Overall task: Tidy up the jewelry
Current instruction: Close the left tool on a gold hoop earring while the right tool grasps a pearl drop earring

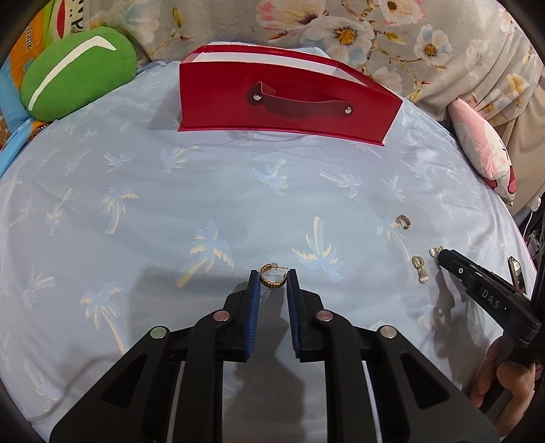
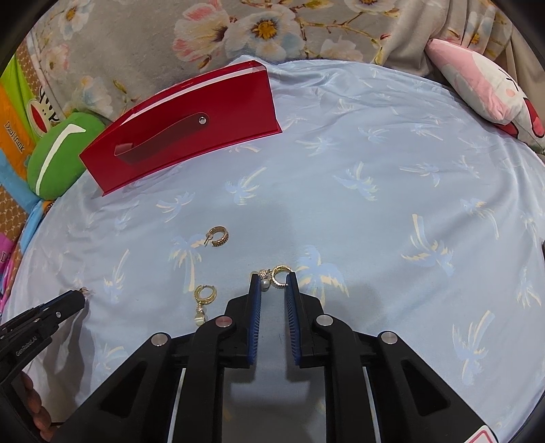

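A red box (image 1: 286, 98) with a strap handle stands at the back of the bed; it also shows in the right wrist view (image 2: 184, 133). My left gripper (image 1: 273, 279) is closed on a gold studded hoop earring (image 1: 271, 275), held between its blue fingertips. My right gripper (image 2: 273, 283) holds a gold hoop earring with a pearl drop (image 2: 275, 275) between its fingertips. A matching pearl drop earring (image 2: 203, 301) lies on the sheet to the left of it. Another studded hoop earring (image 2: 218, 235) lies farther back. The right gripper also shows in the left wrist view (image 1: 439, 254).
The bed has a light blue sheet with palm trees (image 1: 170, 204). A green cushion (image 1: 75, 71) lies at the back left, a pink plush (image 1: 483, 143) at the back right. A floral blanket (image 1: 340, 30) lies behind the box.
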Demonstrator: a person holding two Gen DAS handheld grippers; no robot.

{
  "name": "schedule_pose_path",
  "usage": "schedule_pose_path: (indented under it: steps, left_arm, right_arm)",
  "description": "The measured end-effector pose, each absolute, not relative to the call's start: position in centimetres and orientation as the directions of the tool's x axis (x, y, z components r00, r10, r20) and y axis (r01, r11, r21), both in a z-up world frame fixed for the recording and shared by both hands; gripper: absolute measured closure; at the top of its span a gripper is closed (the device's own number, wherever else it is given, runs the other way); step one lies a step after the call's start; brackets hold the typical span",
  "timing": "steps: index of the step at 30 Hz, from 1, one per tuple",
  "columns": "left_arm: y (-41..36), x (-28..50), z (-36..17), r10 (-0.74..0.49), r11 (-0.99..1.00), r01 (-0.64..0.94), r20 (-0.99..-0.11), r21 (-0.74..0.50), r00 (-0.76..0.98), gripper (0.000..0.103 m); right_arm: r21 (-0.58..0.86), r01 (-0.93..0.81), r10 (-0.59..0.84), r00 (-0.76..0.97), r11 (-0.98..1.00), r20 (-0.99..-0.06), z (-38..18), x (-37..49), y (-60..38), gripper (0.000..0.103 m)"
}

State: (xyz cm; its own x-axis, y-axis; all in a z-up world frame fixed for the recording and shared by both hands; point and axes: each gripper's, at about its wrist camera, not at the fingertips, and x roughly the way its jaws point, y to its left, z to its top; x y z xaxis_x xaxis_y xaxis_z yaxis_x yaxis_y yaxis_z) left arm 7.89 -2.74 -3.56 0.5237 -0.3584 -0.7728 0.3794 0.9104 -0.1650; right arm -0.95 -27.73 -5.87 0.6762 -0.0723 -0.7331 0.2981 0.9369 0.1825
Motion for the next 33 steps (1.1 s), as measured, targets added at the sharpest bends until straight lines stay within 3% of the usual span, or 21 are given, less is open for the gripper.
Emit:
schedule_pose_path:
  steps: [8, 13, 21, 24, 33]
  left_arm:
    - [-2.4, 7.8, -3.0, -0.356, 0.914, 0.370, -0.769, -0.167, 0.531, 0.088]
    - [-2.5, 7.7, -2.9, -0.353, 0.915, 0.368, -0.769, -0.165, 0.533, 0.088]
    - [-2.5, 7.7, -3.0, -0.354, 0.914, 0.369, -0.771, -0.166, 0.529, 0.088]
    - [-2.5, 7.8, -3.0, -0.354, 0.915, 0.367, -0.773, -0.169, 0.526, 0.088]
    - [-2.4, 7.9, -3.3, -0.360, 0.913, 0.367, -0.772, -0.176, 0.524, 0.088]
  right_arm:
    - [0.192, 0.287, -0.056, 0.675, 0.939, -0.736, -5.9, -1.2, -27.8, 0.102]
    - [0.174, 0.298, -0.083, 0.686, 0.939, -0.722, -5.4, -0.8, -27.8, 0.073]
    - [0.136, 0.280, -0.089, 0.663, 0.950, -0.744, -5.7, 1.7, -27.5, 0.073]
    - [0.118, 0.286, -0.105, 0.658, 0.951, -0.746, -5.7, 1.8, -27.5, 0.082]
    - [0.143, 0.289, -0.096, 0.676, 0.946, -0.731, -5.3, 1.0, -27.7, 0.083]
